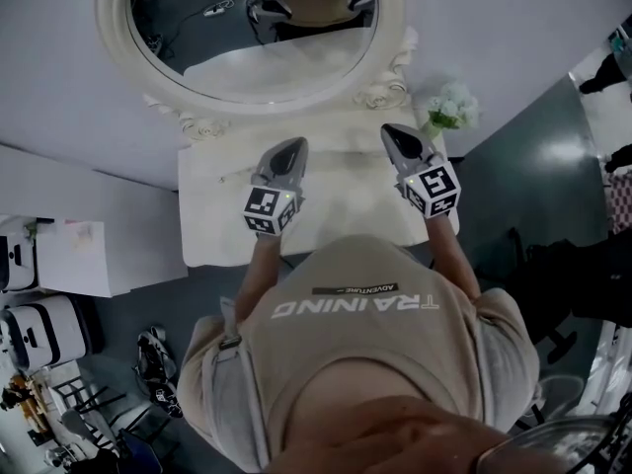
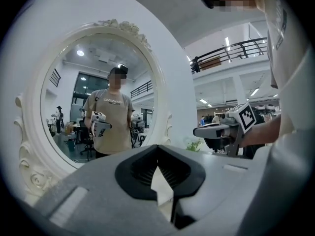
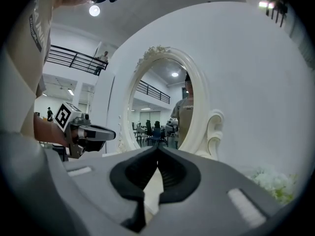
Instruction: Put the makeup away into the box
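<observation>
Neither the makeup nor the box can be made out in any view, so their place cannot be told. The only thing on show that might sit in a holder is a bunch of white flowers [image 1: 452, 107] with green stems at the table's upper right corner, and what they stand in cannot be seen.

The table [image 1: 212, 230] is white and washed out by the light, filling the middle of the head view. At its far edge stands an oval mirror [image 1: 212, 42] in an ornate white frame, against a white wall [image 1: 494, 28]. The glass reflects the person in a beige shirt [image 1: 375, 344], holding both grippers.

The left gripper [image 1: 294, 146] and the right gripper [image 1: 392, 129] hang side by side above the table, well apart, both pointing toward the mirror. In each gripper view the two dark pads are pressed together at the tips, with nothing between them.

Grey floor [image 1: 533, 186] lies right of the table, and white furniture and chairs fill the lower left of the head view. The gripper views show a tall bright hall with ceiling lights and a balcony railing [image 2: 231, 50] at the upper right.
</observation>
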